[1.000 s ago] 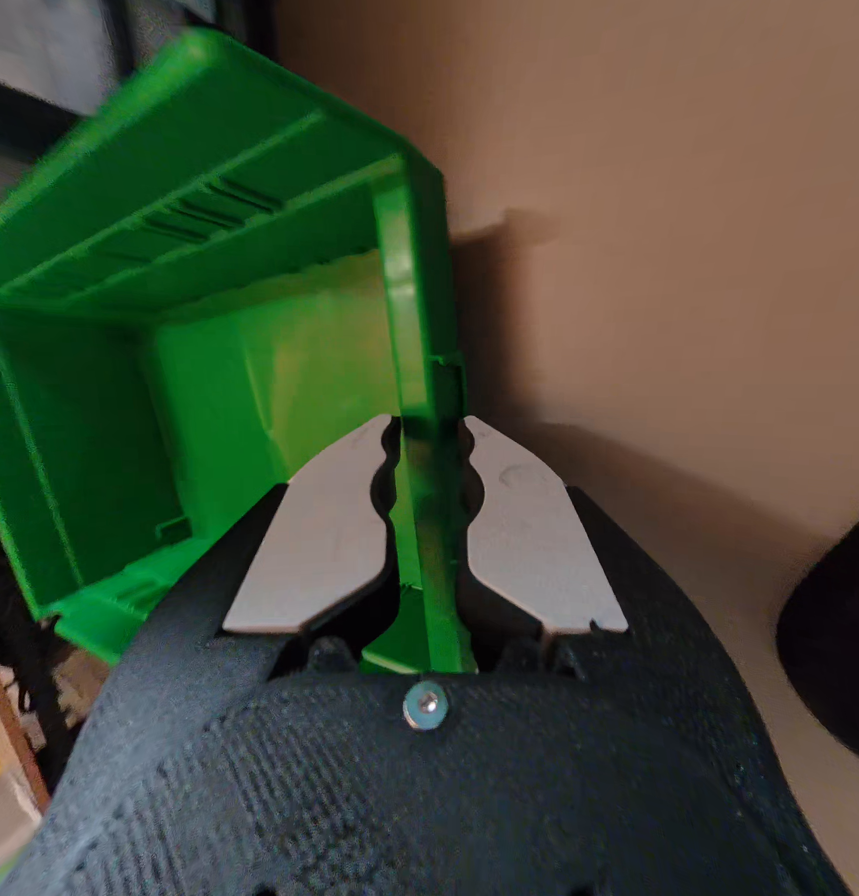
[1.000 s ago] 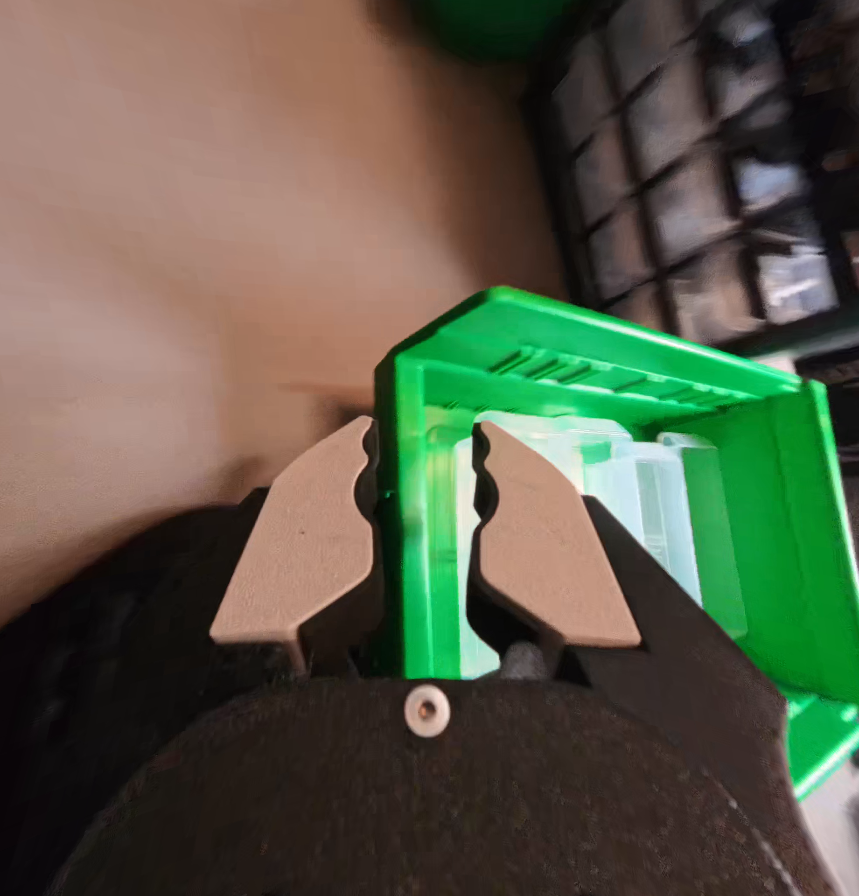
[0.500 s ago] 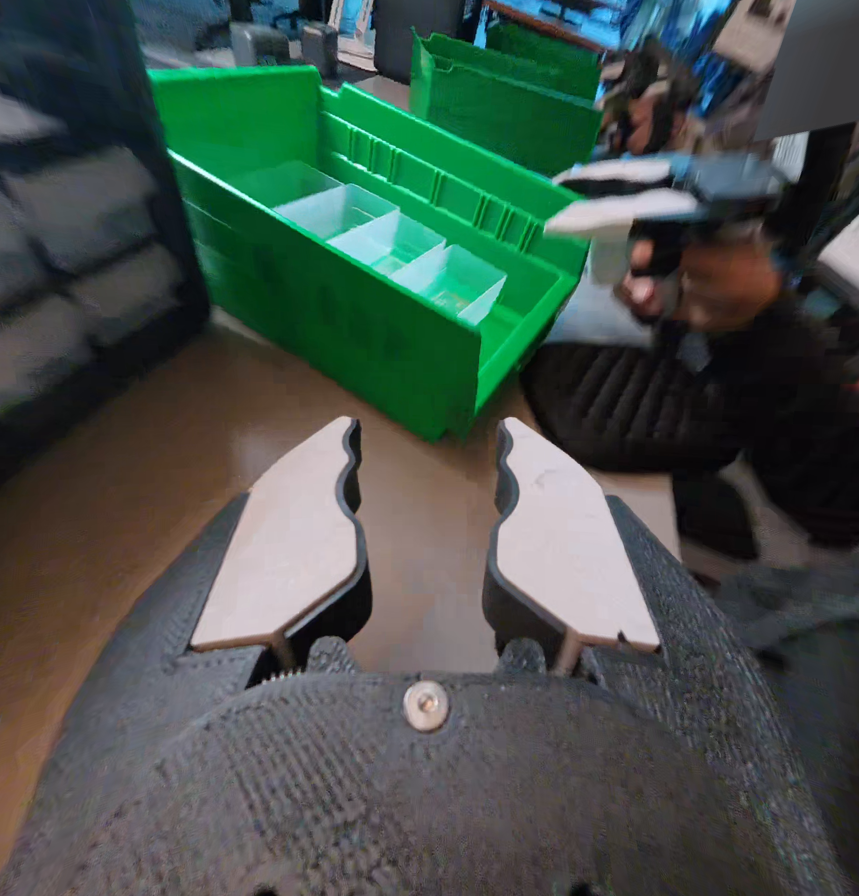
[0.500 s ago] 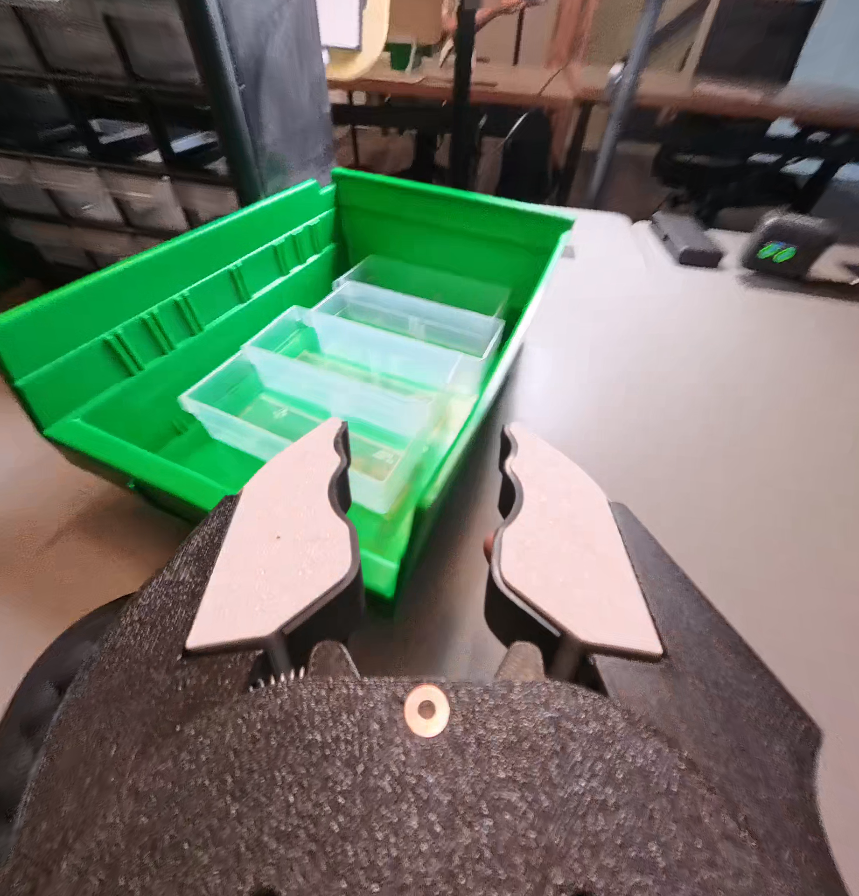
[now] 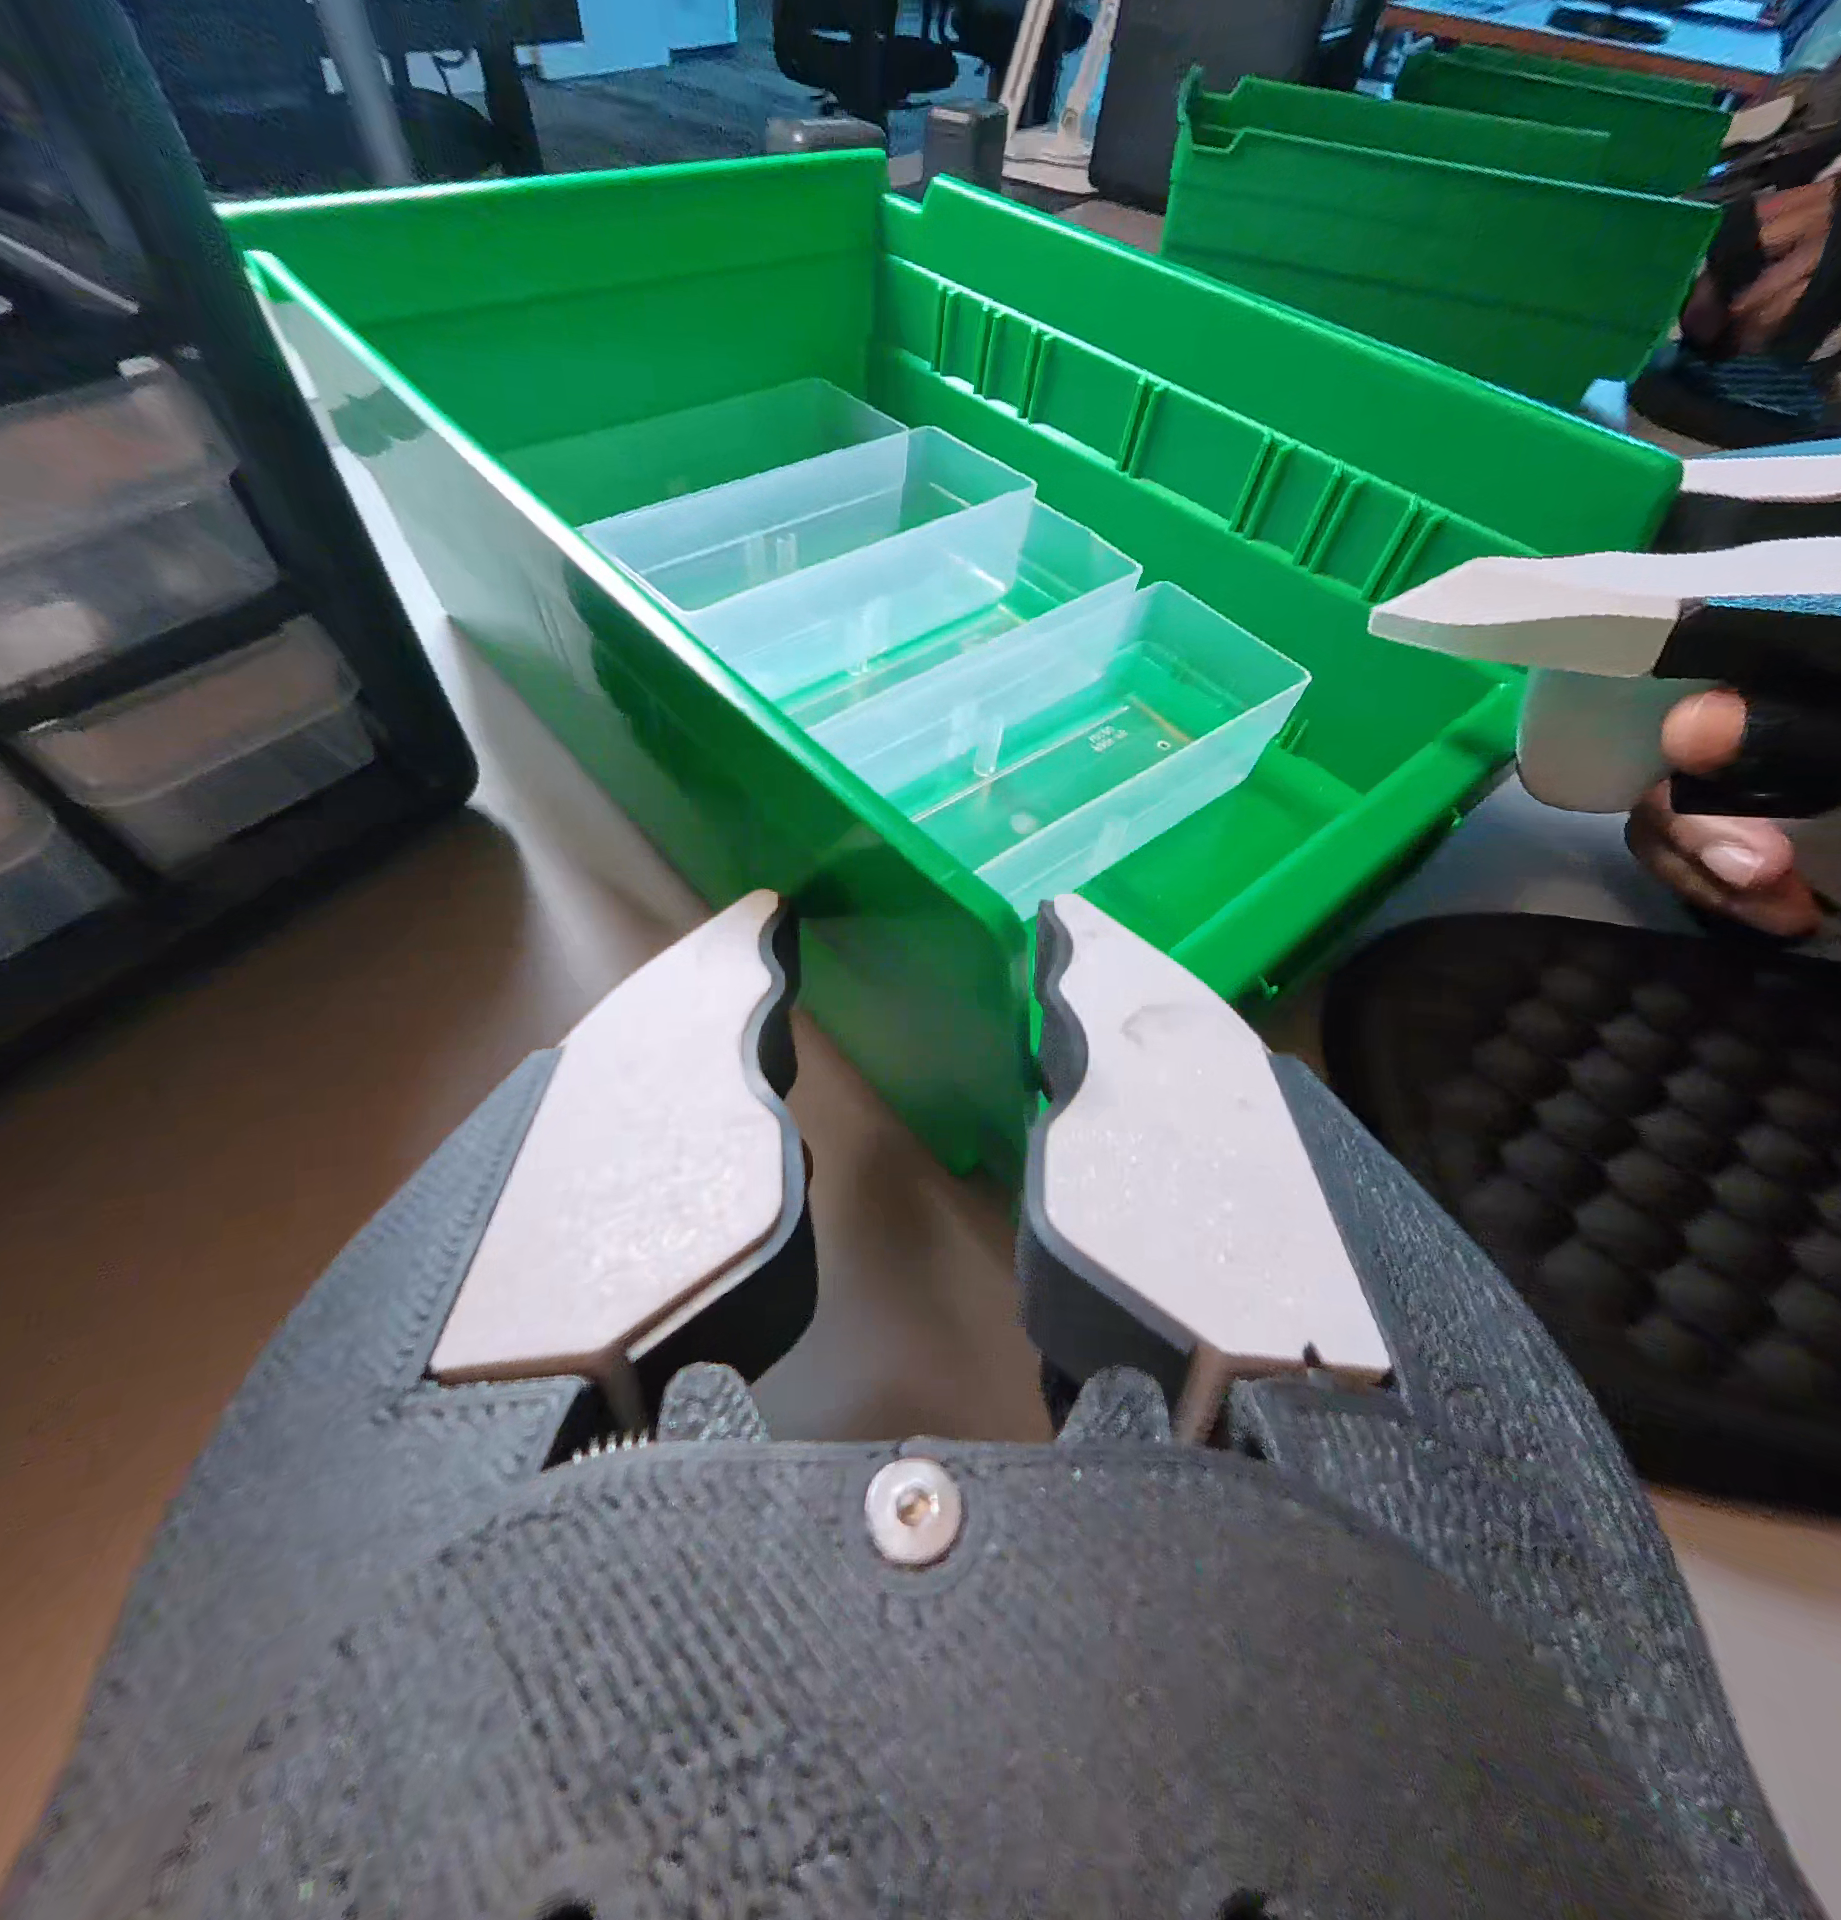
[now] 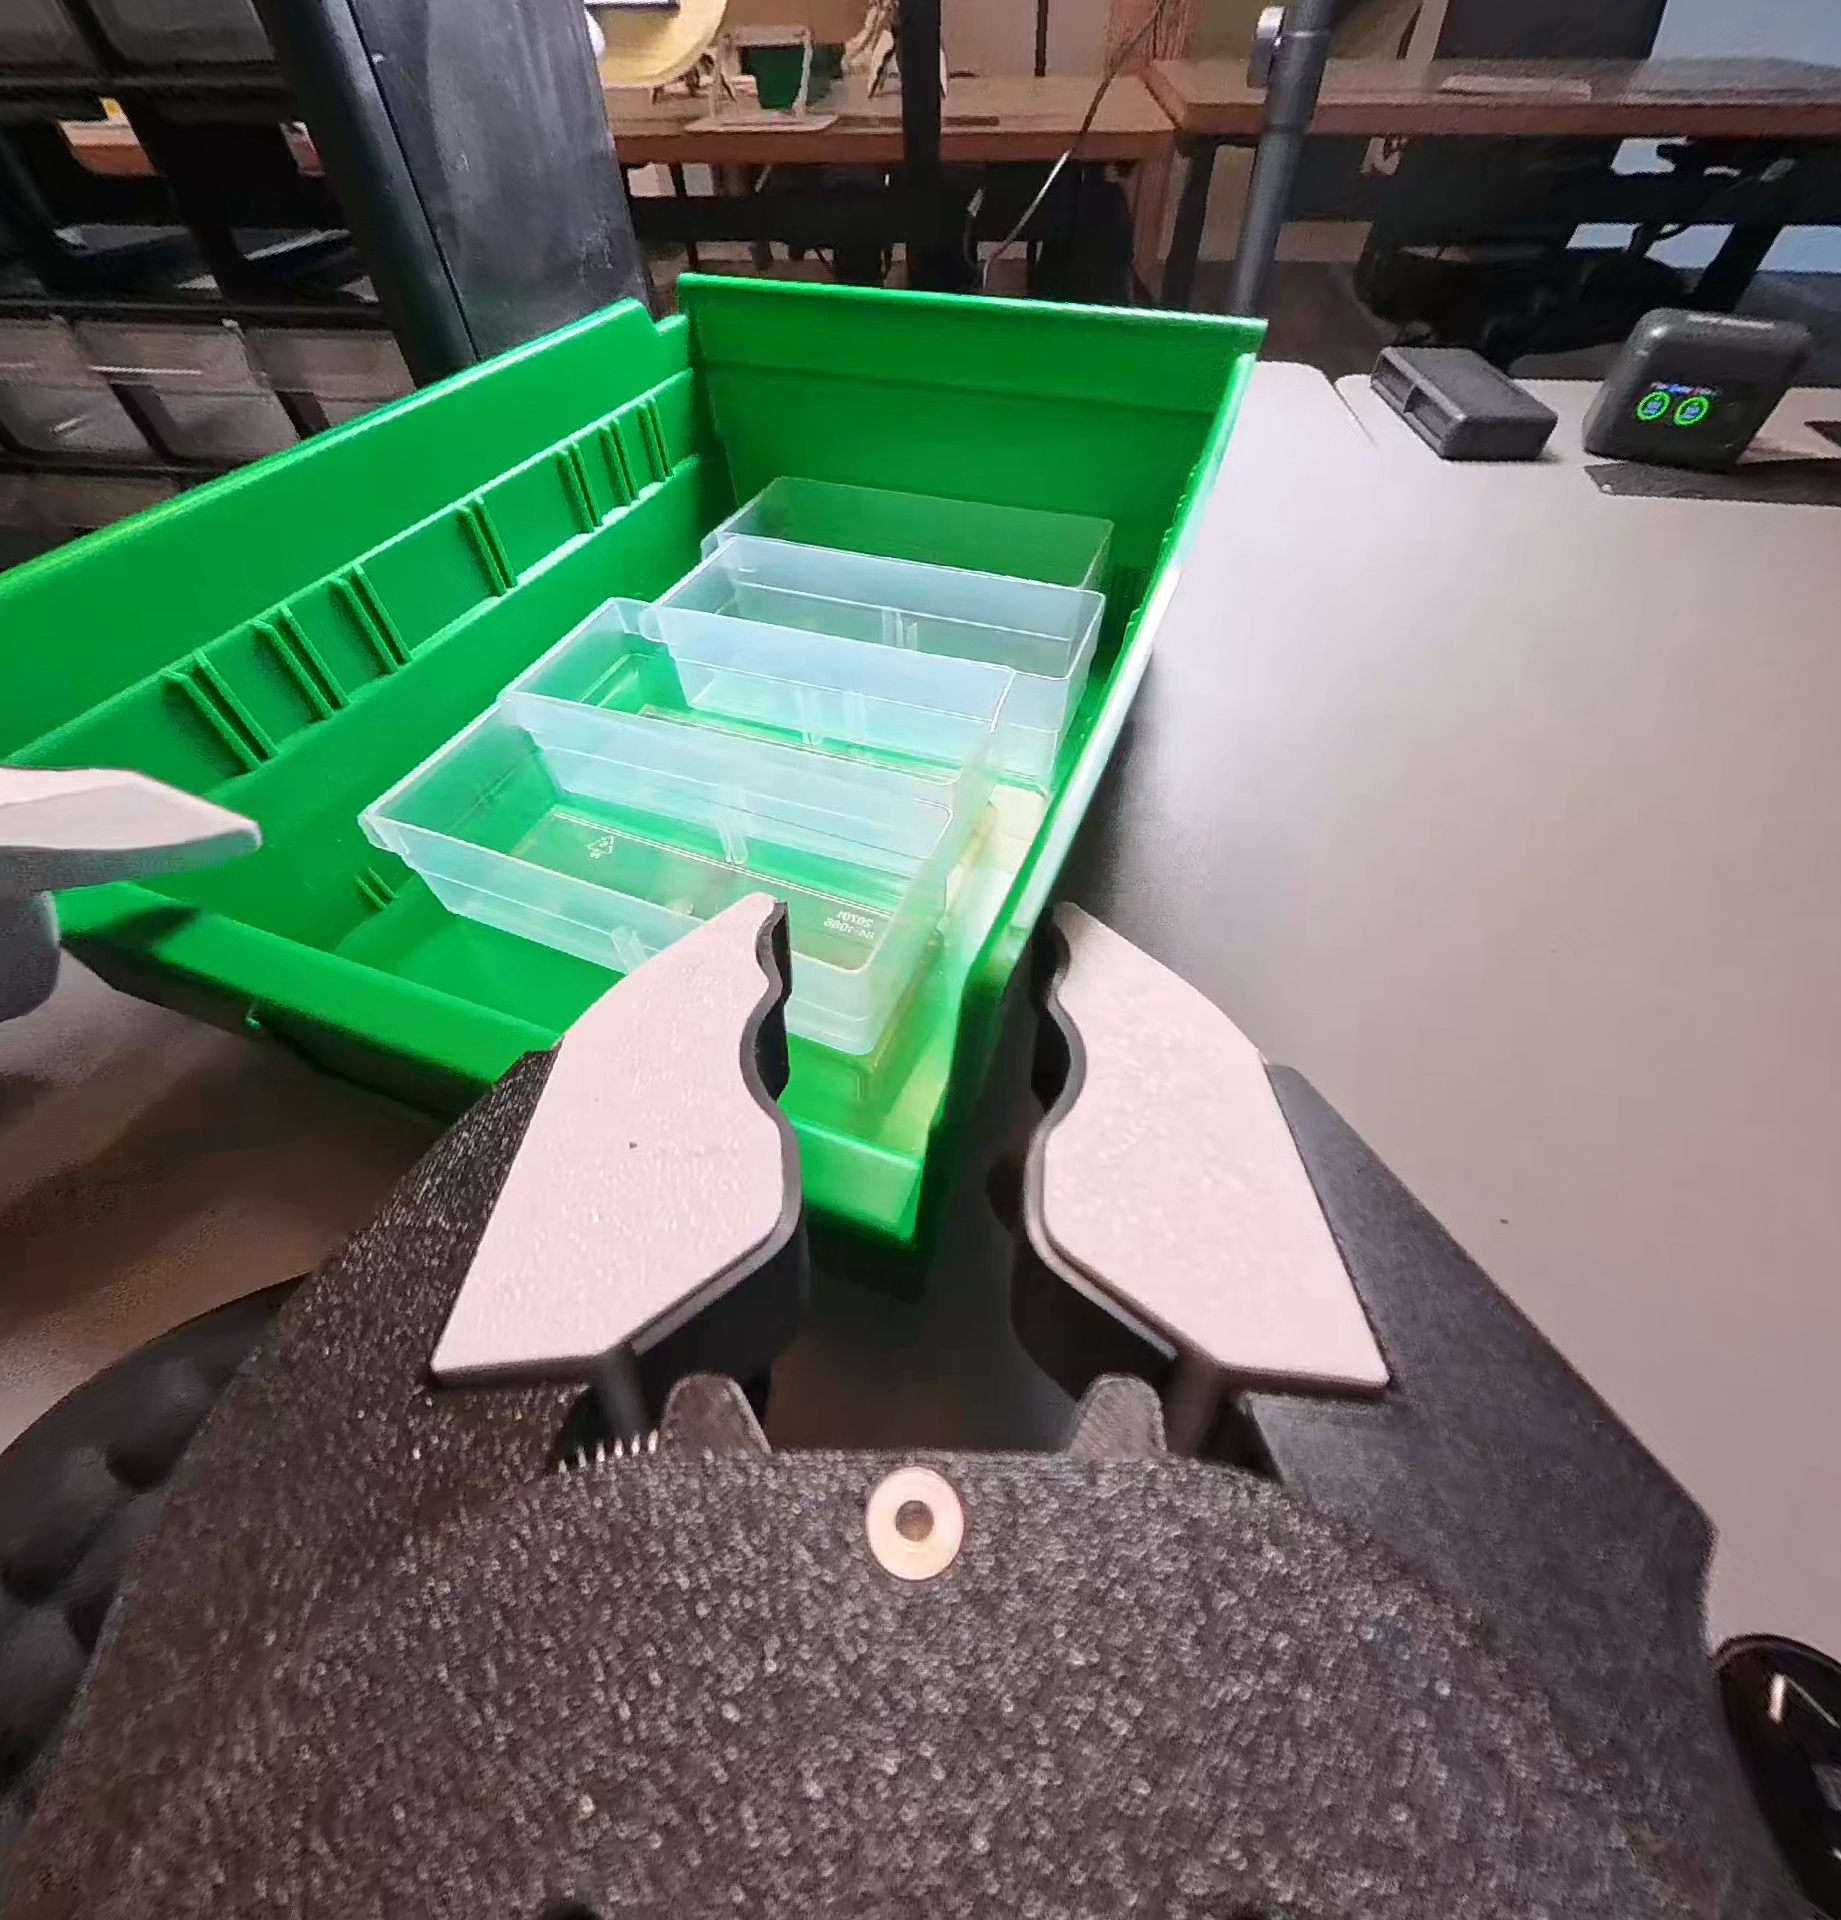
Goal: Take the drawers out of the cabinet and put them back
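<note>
Green bin (image 5: 687, 312) sits flat on the tabletop (image 6: 1518, 831), open side up, and serves as my reference. Inside it lie the clear plastic drawers (image 6: 687, 831), four as far as I can count, overlapping one another in a row along the bin's length, all out of the cabinet (image 5: 116, 582), which stands just beside the bin's far-left long wall with several drawers seated in its slots. My left tool (image 5: 908, 997) hangs at the bin's near corner, jaws apart at a middling gap, holding nothing; the corner edge shows between the tips but I judge no contact. My right tool (image 6: 911, 997) hangs at the bin's opposite near corner, likewise parted and empty, its left tip overlapping the nearest drawer in view only. A black dimpled mat (image 5: 1622, 1195) lies on the tabletop just beside the bin's low front lip. Judged step: begin returning drawers to the cabinet. To do it well, I would take the nearest, topmost drawer first, since the others are partly tucked under their neighbours; pinch one thin wall squarely near its middle, not a corner, because the plastic looks slick and flexible; lift straight up clear of the bin's rim before turning towards the cabinet, and keep the drawer level to enter a free slot without jamming.
</note>
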Available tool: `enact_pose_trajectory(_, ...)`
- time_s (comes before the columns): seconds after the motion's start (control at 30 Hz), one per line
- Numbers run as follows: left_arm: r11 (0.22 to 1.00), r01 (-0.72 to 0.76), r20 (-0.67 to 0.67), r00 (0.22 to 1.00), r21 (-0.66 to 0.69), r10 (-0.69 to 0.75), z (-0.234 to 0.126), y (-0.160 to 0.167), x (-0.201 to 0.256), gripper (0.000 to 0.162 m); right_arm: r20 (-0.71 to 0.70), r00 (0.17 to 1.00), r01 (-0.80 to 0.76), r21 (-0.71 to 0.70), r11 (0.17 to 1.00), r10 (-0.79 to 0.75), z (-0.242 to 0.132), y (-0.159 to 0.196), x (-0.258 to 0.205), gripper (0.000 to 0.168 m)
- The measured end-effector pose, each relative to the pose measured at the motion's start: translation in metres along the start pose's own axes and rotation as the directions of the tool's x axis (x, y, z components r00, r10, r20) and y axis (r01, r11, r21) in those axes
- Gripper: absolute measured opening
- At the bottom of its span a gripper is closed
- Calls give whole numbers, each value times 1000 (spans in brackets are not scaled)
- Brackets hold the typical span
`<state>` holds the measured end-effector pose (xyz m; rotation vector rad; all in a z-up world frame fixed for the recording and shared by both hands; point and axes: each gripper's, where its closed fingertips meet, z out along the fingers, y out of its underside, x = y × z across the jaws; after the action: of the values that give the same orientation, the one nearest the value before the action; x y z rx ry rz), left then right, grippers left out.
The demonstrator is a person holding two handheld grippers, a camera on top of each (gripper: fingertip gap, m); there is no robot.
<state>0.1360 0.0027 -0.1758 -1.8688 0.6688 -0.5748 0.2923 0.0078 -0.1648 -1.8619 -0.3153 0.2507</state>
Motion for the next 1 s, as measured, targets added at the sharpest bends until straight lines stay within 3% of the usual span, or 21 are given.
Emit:
enact_pose_trajectory(0.17,1000,17,28,999,16,-18,1,-1,-1,40,-25,1000,-16,9,1000,17,-3,-2,5,35)
enact_pose_trajectory(0.33,998,-56,30,998,3,55,-3,-5,1,39,-88,995,-34,19,999,35,-12,-5,14,10)
enact_pose_trajectory(0.5,991,-112,23,994,68,111,-24,-32,15,40,-128,992,1,91,996,11,-37,-27,11,8)
enact_pose_trajectory(0.77,952,-213,66,977,220,203,-99,-111,42,38,-102,993,84,277,957,-58,-112,-115,-22,12)
enact_pose_trajectory(0.87,940,-230,115,972,251,207,-142,-132,40,37,-23,996,89,324,942,-86,-127,-146,-51,14)
enact_pose_trajectory(1.0,931,-246,235,954,268,185,-207,-145,17,33,144,982,68,325,943,-121,-121,-170,-107,16)
